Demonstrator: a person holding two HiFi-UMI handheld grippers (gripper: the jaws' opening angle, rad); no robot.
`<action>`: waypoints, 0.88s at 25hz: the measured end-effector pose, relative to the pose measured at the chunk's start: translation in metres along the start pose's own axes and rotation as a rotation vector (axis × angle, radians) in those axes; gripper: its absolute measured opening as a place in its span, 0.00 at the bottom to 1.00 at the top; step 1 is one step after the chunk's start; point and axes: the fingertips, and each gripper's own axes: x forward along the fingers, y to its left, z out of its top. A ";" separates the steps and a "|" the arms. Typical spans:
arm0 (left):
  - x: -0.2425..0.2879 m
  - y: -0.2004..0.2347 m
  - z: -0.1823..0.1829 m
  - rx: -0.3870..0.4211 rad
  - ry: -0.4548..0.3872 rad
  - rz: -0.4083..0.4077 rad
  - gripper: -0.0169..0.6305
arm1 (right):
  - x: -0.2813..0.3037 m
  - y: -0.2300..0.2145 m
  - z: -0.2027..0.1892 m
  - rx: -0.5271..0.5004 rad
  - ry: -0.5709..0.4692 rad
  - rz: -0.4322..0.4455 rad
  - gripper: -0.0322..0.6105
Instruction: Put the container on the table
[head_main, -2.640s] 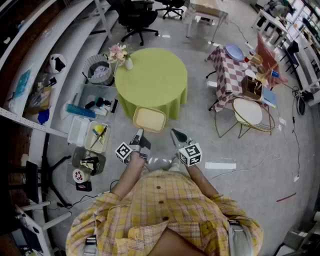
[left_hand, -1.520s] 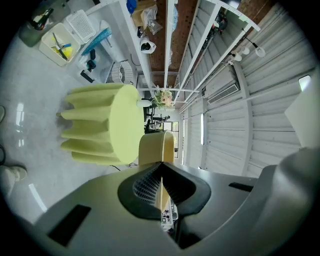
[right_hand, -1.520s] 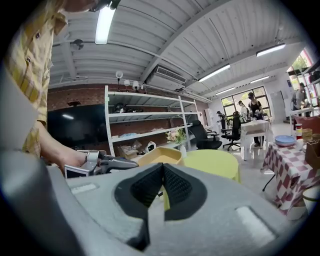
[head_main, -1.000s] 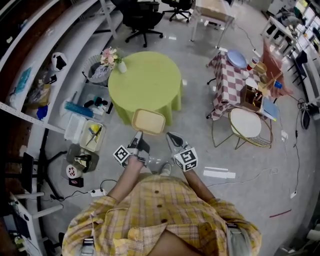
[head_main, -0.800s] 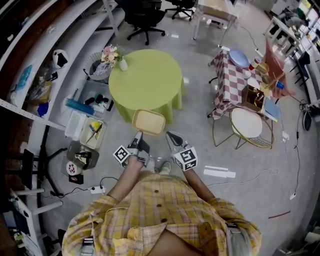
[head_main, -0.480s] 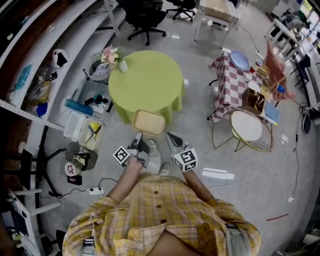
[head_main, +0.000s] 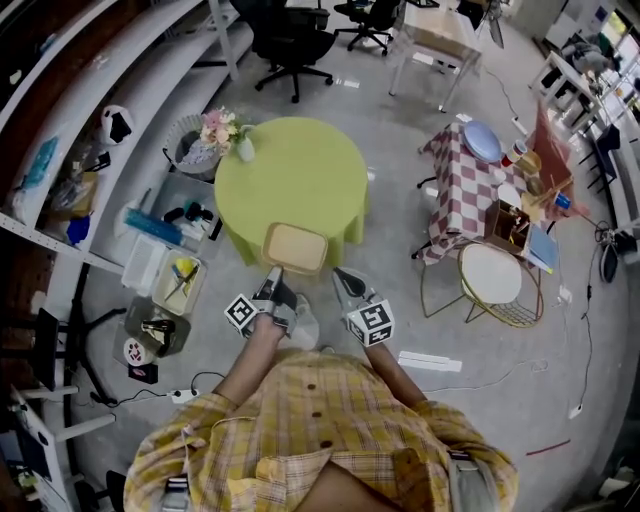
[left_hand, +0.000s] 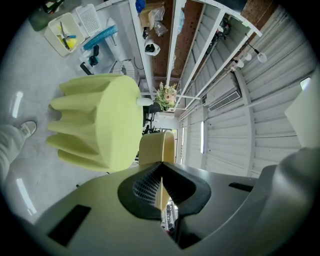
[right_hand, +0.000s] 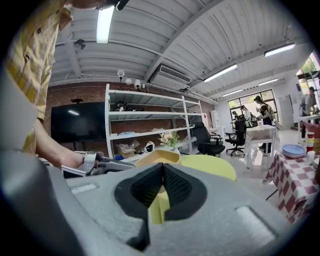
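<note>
Hanging clear of any surface, the container (head_main: 297, 247) is clamped by its near rim in the left gripper (left_hand: 161, 171). The right gripper (right_hand: 161, 172), jaws pressed together on nothing, is held just beside it. The green table (head_main: 290, 170) lies ahead of both; setting-down is judged not yet done.

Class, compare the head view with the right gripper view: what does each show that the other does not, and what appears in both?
Only the head view: the floor bins, the white round chair and the right gripper seen from outside. Only the right gripper view: the ceiling lights, the dark screen and that gripper's jaws closed on the rim of the container. Both: the container, the round green table, the flowers and the checked-cloth table.
</note>
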 end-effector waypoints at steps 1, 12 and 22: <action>0.009 -0.001 0.004 0.000 0.000 -0.003 0.05 | 0.006 -0.005 0.002 -0.003 0.001 0.001 0.05; 0.114 -0.002 0.041 -0.021 0.002 -0.003 0.05 | 0.083 -0.082 0.029 0.002 0.018 -0.003 0.05; 0.170 -0.012 0.078 -0.023 -0.001 0.005 0.05 | 0.140 -0.111 0.054 -0.008 0.032 0.009 0.05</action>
